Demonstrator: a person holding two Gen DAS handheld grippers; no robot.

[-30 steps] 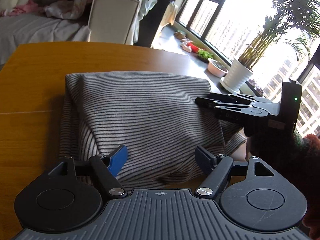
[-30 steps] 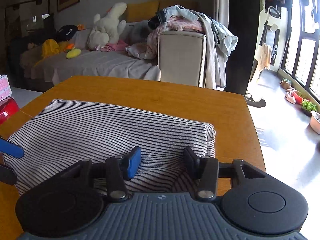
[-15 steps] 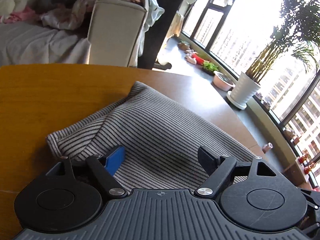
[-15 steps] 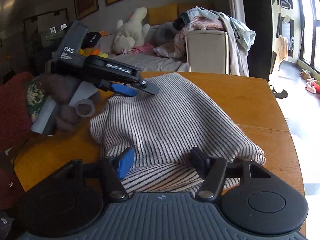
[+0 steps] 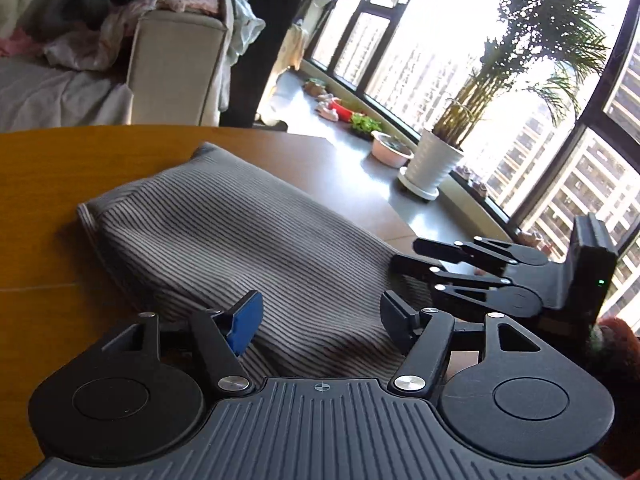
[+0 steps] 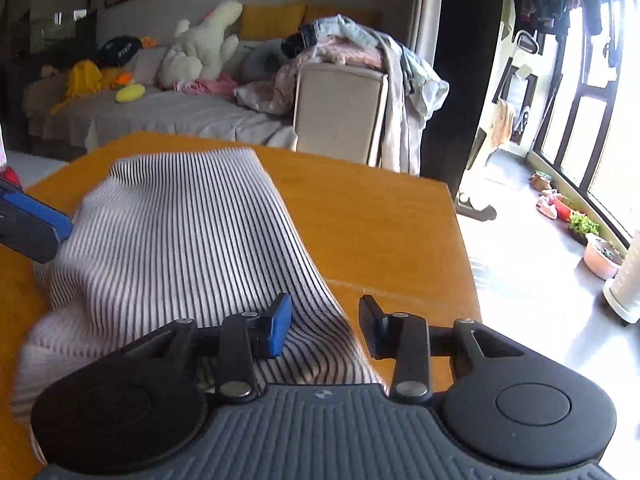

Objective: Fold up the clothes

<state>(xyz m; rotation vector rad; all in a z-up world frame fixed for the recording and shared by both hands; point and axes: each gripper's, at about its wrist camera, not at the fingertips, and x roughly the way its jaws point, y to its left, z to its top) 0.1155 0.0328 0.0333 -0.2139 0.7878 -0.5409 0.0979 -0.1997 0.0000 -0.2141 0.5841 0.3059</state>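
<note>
A folded grey-and-black striped garment (image 5: 248,240) lies on the orange wooden table (image 5: 36,200); it also shows in the right wrist view (image 6: 180,240). My left gripper (image 5: 320,316) is open, its jaws just above the garment's near edge. My right gripper (image 6: 325,324) is open over the garment's right near corner. The right gripper also shows in the left wrist view (image 5: 416,256), at the garment's right end. The left gripper's fingertips (image 6: 36,220) show at the garment's left edge in the right wrist view.
The table's far edge (image 6: 360,164) faces a beige chair draped with clothes (image 6: 344,108) and a sofa with plush toys (image 6: 200,56). To the right are windows, a potted palm (image 5: 436,160) and small pots on the floor (image 6: 600,256).
The garment has been turned on the table and now lies diagonally. Both grippers have shifted around it; the right gripper is back in the left wrist view at the garment's right end.
</note>
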